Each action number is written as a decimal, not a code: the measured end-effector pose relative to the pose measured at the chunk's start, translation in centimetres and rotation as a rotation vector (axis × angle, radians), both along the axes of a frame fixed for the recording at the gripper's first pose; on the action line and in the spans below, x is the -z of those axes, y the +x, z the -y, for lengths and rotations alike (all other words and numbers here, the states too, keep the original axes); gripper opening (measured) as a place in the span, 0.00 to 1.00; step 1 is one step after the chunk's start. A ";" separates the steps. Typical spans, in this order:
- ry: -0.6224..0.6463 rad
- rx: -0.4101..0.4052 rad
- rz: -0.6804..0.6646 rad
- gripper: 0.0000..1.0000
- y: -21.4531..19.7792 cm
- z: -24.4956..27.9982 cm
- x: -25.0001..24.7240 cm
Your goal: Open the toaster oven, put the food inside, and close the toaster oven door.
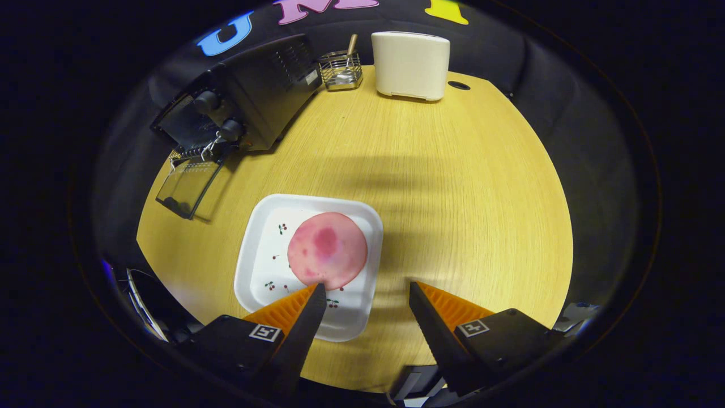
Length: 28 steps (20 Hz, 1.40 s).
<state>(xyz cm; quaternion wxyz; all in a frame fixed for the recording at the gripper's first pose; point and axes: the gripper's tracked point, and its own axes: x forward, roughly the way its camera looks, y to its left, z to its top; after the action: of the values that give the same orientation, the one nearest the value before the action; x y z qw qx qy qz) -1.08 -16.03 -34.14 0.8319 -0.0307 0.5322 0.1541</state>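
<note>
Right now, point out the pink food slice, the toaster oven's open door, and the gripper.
Pink food slice (pixel 327 250), gripper view, centre of the round slice.
Toaster oven door (pixel 187 187), gripper view, glass pane of the folded-down door.
Gripper (pixel 367 290), gripper view, midway between its open fingertips.

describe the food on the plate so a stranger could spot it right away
On the round wooden table, find the white square plate just ahead of the open gripper. The food is the flat pink disc lying on it, with darker red blotches.
</note>
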 end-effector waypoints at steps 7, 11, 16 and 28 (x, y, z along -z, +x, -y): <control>-0.034 0.023 0.004 0.60 0.5 0.6 0.8; -0.006 0.075 -0.021 0.40 0.2 0.3 0.3; 0.047 0.103 -0.020 0.20 0.0 -0.5 0.6; 0.490 0.415 -0.144 0.05 -1.4 -3.7 -1.7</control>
<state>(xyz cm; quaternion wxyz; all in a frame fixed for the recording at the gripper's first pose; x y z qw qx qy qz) -2.47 -12.29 -32.45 0.7883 0.2905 0.5318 0.1067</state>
